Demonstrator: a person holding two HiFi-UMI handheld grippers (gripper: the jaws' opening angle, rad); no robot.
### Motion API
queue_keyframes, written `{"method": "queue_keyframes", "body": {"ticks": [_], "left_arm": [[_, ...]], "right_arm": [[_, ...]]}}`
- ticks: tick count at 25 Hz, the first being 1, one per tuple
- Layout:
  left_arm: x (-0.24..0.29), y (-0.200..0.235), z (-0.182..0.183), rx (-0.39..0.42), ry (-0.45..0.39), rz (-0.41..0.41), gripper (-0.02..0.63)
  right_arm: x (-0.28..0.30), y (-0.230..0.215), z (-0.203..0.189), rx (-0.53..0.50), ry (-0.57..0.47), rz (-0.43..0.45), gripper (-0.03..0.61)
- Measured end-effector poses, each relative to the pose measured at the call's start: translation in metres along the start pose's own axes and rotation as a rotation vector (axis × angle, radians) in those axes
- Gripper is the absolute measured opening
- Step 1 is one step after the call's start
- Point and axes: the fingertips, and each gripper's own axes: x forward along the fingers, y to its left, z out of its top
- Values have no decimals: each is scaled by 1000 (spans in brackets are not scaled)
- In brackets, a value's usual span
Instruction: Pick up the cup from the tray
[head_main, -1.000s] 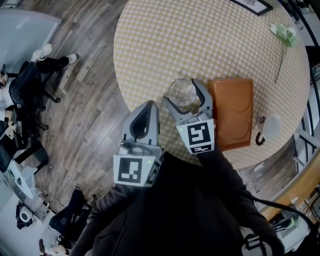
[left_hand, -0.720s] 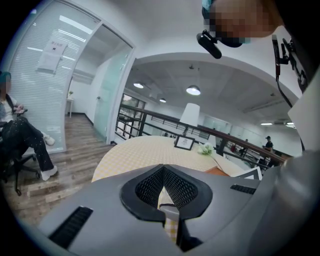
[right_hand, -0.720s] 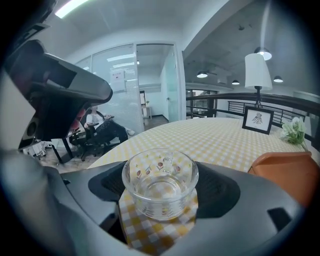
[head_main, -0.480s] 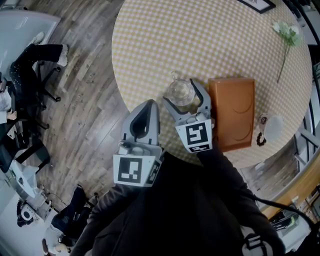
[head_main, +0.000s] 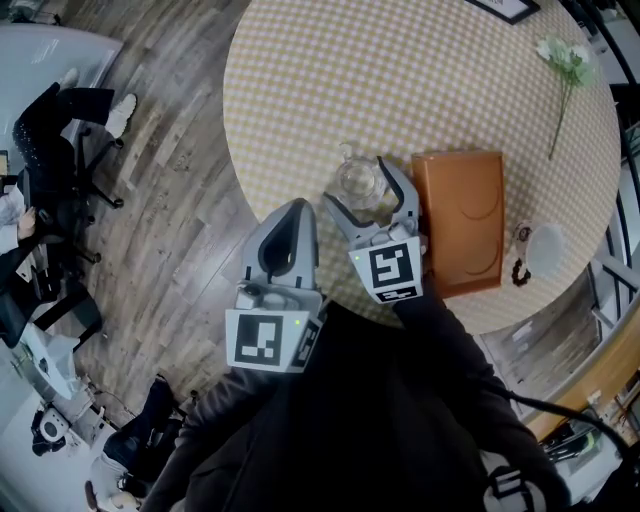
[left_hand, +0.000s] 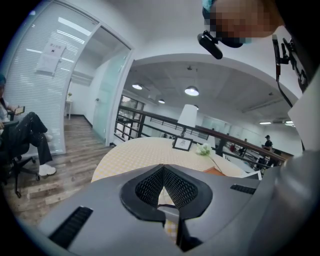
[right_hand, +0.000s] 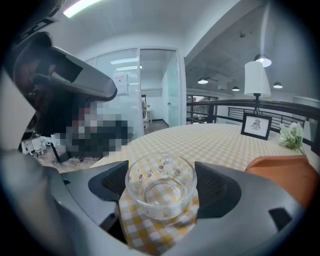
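Left gripper: the grey left gripper (head_main: 296, 208) (left_hand: 163, 169) sits at lower centre of the head view, over the near edge of the table, with its jaws pressed together.
Right gripper: the grey right gripper (head_main: 358, 184) (right_hand: 160, 186) lies just right of it and a little higher in the frame. Its jaws pinch the cup, one dark ribbed pad against each side.
Cup: the small clear glass cup (head_main: 357, 180) (right_hand: 160, 175) has printed motifs and a handle on its far side. It stands upright between those pads, over the checked cloth just left of the tray. Whether its base touches the cloth cannot be told.
Tray: the orange-brown rectangular tray (head_main: 460, 220) (right_hand: 282, 172) has two round recesses and lies flat at centre right.
Table: the round table under a yellow-and-white checked cloth (head_main: 400, 80) (right_hand: 210, 137) (left_hand: 135, 152) fills the upper half of the head view.
Flower: a white artificial flower on a thin green stem (head_main: 562, 65) (right_hand: 292, 135) lies at upper right.
Frame: a black-framed picture (head_main: 510, 8) (right_hand: 256, 125) (left_hand: 182, 144) stands at the far edge.
Floor: grey wood planks (head_main: 170, 180) lie to the left, where a seated person in dark trousers (head_main: 60, 120) (left_hand: 25, 132) is at the frame edge.
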Motion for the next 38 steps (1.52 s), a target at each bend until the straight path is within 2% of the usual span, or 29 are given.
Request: {"method": "queue_keyframes", "body": {"ticks": [4, 8, 13, 16, 22, 23, 25, 26, 30, 34, 38], "left_arm": [[-6, -4, 5, 5, -16, -2, 6], [-13, -6, 11, 22, -41, 0, 6], [-26, -8, 22, 48, -83, 10, 6], [-39, -23, 26, 70, -108, -13, 6], [-62, -72, 22, 118, -149, -106, 6], [-64, -81, 22, 127, -156, -126, 6], [-67, -100, 26, 146, -170, -174, 6], [-70, -110, 28, 156, -178, -198, 6], [-83, -149, 25, 170, -188, -278, 6], [-92, -184, 17, 176, -183, -339, 6], [-101, -219, 17, 213, -200, -404, 6]], "right_arm": [[-7, 2, 10, 45, -22, 7, 360], [-20, 5, 22, -27, -45, -14, 360], [-43, 12, 46, -56, -108, -23, 359], [-70, 21, 63, -50, -178, -30, 359], [-141, 11, 84, 39, -353, -104, 350], [-155, 7, 86, 56, -379, -127, 324], [-182, -2, 89, 89, -423, -183, 128], [-194, -6, 90, 102, -434, -208, 50], [-244, -13, 82, 133, -447, -289, 35], [-289, -22, 65, 215, -424, -363, 31], [-328, -29, 60, 237, -430, -424, 17]]}}
